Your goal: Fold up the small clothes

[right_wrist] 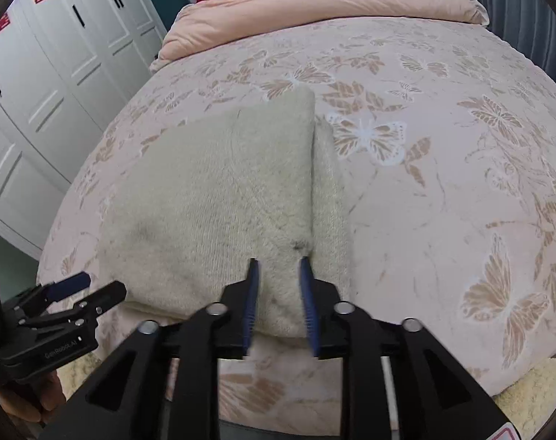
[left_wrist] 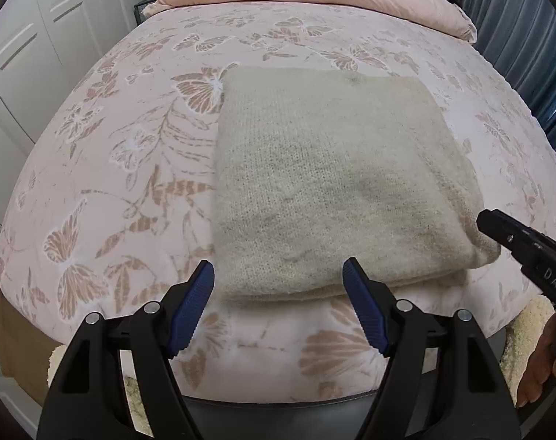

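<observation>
A cream knitted garment [left_wrist: 325, 183] lies folded in a thick rectangle on the bed; it also shows in the right wrist view [right_wrist: 219, 201]. My left gripper [left_wrist: 278, 278] is open at the garment's near edge, holding nothing. It also shows at the left of the right wrist view [right_wrist: 94, 286]. My right gripper [right_wrist: 278, 286] has its jaws partly closed around the garment's near right corner, with cloth between the blue pads [right_wrist: 307, 300]. Its black body shows at the right of the left wrist view [left_wrist: 527, 242].
The bed [left_wrist: 131, 154] has a pink butterfly-print cover. A pink duvet [right_wrist: 314, 3] is heaped at the far end. White wardrobe doors [right_wrist: 57, 73] stand to the left. A fluffy cream rug [right_wrist: 527, 396] lies by the bed's near edge.
</observation>
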The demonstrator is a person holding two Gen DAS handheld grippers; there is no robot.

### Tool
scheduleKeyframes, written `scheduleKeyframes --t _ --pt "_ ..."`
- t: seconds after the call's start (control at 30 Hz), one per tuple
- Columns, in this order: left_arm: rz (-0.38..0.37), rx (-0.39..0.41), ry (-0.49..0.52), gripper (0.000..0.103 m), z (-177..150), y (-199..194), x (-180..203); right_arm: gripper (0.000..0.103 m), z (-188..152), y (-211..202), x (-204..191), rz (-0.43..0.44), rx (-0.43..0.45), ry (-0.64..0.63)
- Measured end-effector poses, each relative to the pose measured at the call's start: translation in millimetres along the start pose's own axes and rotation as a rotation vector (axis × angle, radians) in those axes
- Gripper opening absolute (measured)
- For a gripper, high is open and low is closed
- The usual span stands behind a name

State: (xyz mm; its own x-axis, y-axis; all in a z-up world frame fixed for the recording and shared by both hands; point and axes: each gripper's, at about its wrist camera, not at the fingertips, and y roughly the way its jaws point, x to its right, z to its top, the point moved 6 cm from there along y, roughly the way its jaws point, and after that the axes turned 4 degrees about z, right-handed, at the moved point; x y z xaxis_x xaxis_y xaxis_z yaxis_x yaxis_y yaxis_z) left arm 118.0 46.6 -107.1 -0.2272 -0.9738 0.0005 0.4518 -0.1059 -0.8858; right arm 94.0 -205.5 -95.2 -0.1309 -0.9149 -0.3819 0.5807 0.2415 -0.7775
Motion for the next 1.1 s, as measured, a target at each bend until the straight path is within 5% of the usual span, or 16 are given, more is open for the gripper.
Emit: scheduleKeyframes --t 0.03,0.13,0.33,0.37,0.43,0.47,0.53,0.67,0.77,0.83,0.93,1.03,1.1 --pt "-0.024 0.004 -0.030 0.082 1 -1 -4 0.063 6 2 9 -0.005 0.015 0.034" --pt "-0.128 0.025 -0.143 0.091 10 -3 -17 0.064 19 26 25 0.025 -0.042 0.096" --pt "-0.240 -0.065 -0.273 0.091 22 38 -34 0.069 18 90 33 0.221 -0.178 0.329" --pt "-0.284 -0.091 -0.293 0.089 22 47 -33 0.060 17 97 31 0.262 -0.195 0.367" --pt "-0.360 -0.154 -0.332 0.066 21 62 -30 0.040 27 93 21 0.261 -0.178 0.326" --pt "-0.368 -0.150 -0.345 0.062 23 62 -31 0.035 37 82 12 0.262 -0.143 0.271" --pt "-0.388 -0.093 -0.306 0.040 34 45 -25 0.033 57 48 -7 0.296 -0.040 0.183" --pt "-0.398 0.006 -0.218 0.040 50 15 -14 0.034 63 27 -5 0.213 0.035 0.076" --pt "-0.331 -0.051 -0.163 0.044 40 45 -1 0.042 30 87 35 0.105 -0.176 0.138" --pt "-0.275 -0.097 -0.157 0.054 26 64 2 0.048 29 70 49 0.146 -0.103 0.183" --pt "-0.221 -0.021 -0.149 0.061 24 40 -3 0.048 45 13 40 0.070 0.059 0.123" --pt "-0.140 0.024 -0.084 0.062 27 24 -4 0.033 47 -14 21 0.079 0.119 0.051" --pt "-0.092 0.009 -0.047 0.062 26 27 -2 0.020 34 5 13 0.086 0.039 0.003"
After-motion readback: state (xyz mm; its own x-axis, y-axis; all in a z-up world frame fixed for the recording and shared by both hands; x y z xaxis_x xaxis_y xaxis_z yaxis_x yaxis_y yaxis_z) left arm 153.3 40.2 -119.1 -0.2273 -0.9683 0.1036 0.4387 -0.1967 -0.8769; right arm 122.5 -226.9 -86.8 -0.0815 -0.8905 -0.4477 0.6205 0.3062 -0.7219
